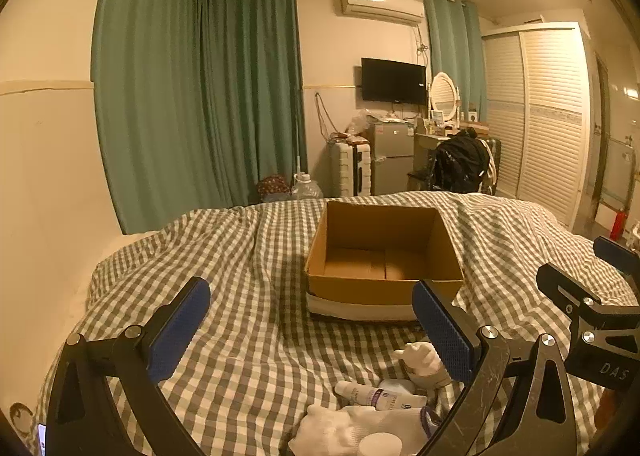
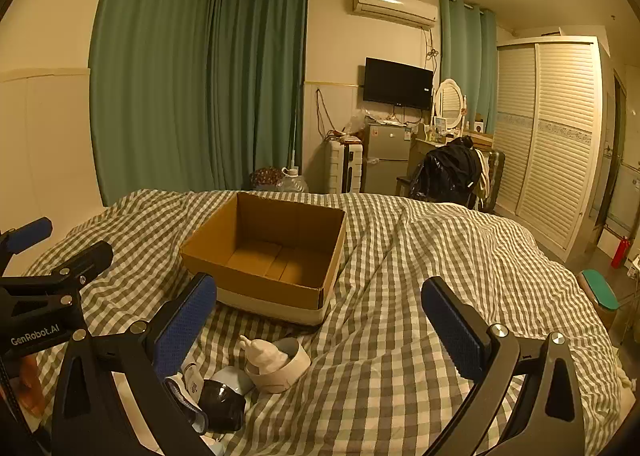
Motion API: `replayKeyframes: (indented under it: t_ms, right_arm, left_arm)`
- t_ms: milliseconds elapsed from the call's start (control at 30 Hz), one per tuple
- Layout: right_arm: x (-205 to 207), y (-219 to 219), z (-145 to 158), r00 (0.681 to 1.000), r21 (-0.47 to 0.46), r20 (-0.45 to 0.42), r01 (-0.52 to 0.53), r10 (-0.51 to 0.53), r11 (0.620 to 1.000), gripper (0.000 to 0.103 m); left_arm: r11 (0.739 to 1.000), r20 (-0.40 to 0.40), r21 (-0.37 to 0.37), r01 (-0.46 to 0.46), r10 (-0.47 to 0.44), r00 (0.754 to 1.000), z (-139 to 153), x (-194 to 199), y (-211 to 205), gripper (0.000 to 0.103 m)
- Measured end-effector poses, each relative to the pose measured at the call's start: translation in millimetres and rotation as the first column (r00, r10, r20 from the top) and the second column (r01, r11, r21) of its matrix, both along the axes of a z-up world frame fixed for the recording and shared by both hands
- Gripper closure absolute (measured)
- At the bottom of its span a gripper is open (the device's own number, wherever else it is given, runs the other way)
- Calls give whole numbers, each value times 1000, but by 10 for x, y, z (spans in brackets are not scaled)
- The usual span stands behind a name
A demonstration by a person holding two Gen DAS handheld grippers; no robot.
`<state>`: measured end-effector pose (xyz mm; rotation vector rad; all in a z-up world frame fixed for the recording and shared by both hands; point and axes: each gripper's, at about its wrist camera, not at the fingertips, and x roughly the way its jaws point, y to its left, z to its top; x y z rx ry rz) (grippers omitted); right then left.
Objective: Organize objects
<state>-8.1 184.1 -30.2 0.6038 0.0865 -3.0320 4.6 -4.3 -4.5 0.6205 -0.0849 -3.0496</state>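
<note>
Socks [image 1: 360, 430] looked soft and light, so we judged either wide-open, empty hand-held gripper [image 1: 312, 330] could pinch their bunched middle.

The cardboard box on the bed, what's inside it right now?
The cardboard box shows only its bare brown floor and walls; nothing lies on the visible floor. The strip just behind its near wall is hidden in both views.
</note>
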Motion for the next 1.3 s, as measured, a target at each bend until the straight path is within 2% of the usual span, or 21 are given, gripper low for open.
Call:
replayKeyframes:
  t_ms: [1300]
  right_arm:
    - [-20, -4, -21, 1000, -4, 22, -9, 9, 1000, 0]
  left_arm:
    - [1000, 14, -6, -11, 11, 1000, 5, -2, 5, 0]
